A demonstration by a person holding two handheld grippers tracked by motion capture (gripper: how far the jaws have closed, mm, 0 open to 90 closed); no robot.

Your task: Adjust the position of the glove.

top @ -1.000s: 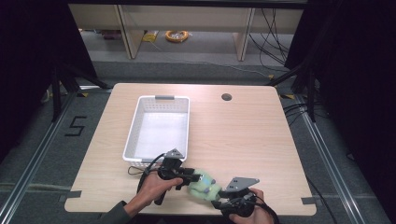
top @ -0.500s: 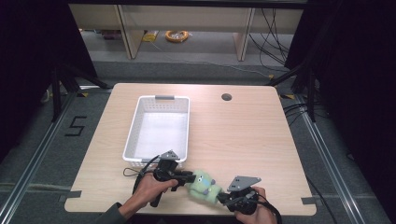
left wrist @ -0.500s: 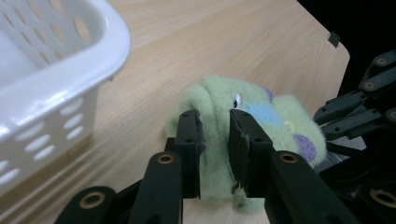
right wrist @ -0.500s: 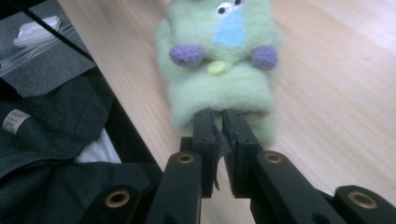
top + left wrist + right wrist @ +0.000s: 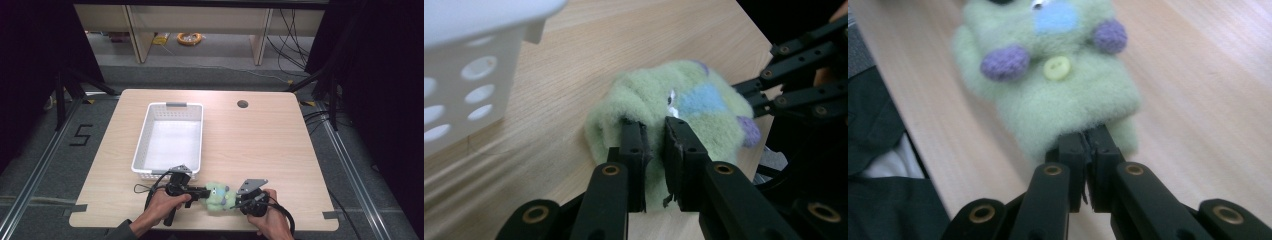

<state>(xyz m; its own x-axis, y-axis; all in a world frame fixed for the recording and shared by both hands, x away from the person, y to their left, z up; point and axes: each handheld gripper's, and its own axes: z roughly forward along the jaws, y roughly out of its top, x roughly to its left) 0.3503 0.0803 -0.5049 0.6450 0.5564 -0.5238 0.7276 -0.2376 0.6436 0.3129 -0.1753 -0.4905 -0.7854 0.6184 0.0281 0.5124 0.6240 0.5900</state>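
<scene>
Both the left gripper [image 5: 654, 130] and right gripper [image 5: 1088, 142] pinch opposite ends of the green plush toy [image 5: 218, 196], just beside the white basket [image 5: 145, 135].

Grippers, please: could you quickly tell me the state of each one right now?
Left gripper: closed, pinching the green plush toy.
Right gripper: closed, holding the same toy's opposite edge.

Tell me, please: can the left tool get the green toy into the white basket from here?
Probably yes: the left tool grips the green toy beside the open basket. The right tool also pinches it, though.
</scene>
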